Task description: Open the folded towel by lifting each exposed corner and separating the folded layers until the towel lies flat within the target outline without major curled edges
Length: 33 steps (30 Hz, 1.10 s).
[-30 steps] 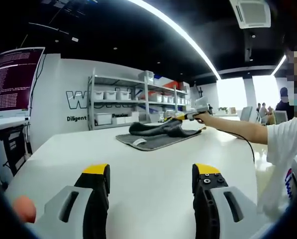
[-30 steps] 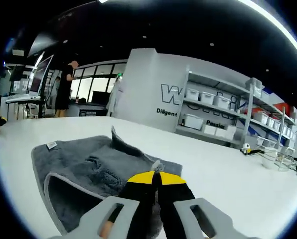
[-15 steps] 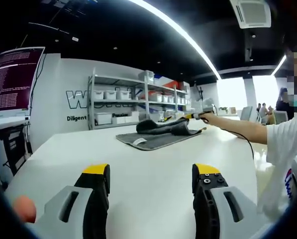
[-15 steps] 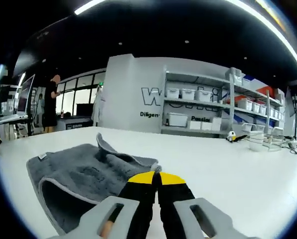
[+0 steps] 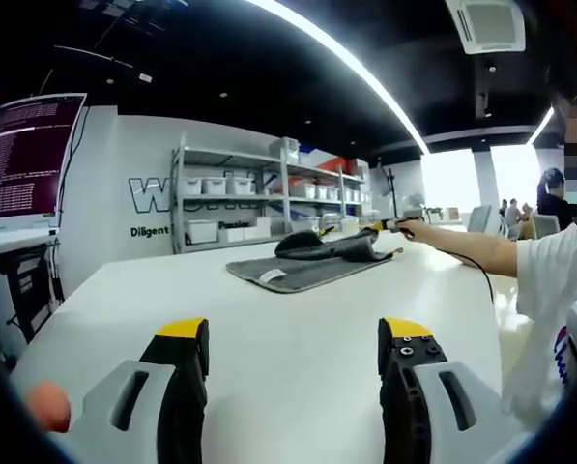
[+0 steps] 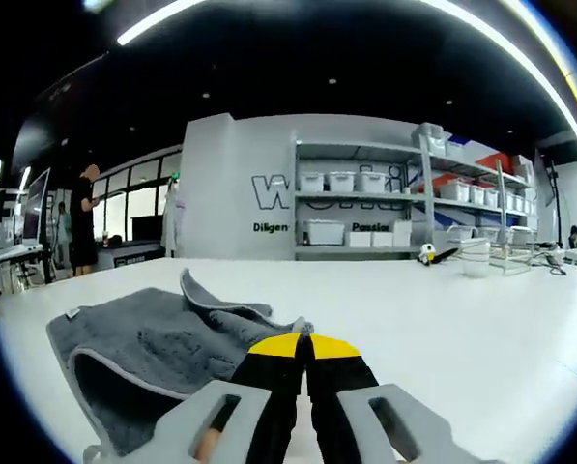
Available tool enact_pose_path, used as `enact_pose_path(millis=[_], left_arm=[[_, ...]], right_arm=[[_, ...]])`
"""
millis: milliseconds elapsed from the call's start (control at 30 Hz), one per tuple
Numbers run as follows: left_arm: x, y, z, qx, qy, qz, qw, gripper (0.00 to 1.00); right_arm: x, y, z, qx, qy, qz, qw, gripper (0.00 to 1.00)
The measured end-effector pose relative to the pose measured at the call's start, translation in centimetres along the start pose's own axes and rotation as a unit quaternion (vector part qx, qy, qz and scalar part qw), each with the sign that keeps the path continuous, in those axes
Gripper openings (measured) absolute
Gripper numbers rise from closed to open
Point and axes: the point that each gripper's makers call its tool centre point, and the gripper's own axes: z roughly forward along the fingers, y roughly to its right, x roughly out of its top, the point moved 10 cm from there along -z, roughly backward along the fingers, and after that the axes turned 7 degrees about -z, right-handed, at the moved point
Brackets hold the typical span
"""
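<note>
On a white tabletop, the left gripper waits low at 6 o'clock in its own view, its yellow-tipped fingers spread wide with nothing between them, apparently held back while the other hand works. Toward 12 o'clock from it lies the grey towel, partly unfolded, its upper layer raised in a dark hump. At 2 o'clock the right gripper reaches in on an outstretched arm and lifts that layer by its edge, seemingly to peel it clear of the layer beneath. In the right gripper view, the towel spreads toward 9 o'clock, and the right gripper's fingers are pinched tight on a towel corner, a hold likely kept high so the fold can open.
</note>
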Motion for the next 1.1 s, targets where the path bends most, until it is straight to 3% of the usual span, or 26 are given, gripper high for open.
enact_pose_path(millis=[167, 667, 1100], left_arm=[[0.0, -0.1, 0.0, -0.002, 0.001, 0.000, 1.0000, 0.73], [0.3, -0.6, 0.1, -0.001, 0.003, -0.001, 1.0000, 0.77], [0.4, -0.6, 0.2, -0.001, 0.006, 0.005, 1.0000, 0.82]], right_arm=[[-0.2, 0.7, -0.5, 0.001, -0.014, -0.026, 0.9996, 0.00], [-0.7, 3.9, -1.2, 0.017, -0.022, -0.037, 0.9989, 0.00], [-1.9, 7.9, -3.4, -0.015, -0.034, -0.034, 0.9988, 0.00]])
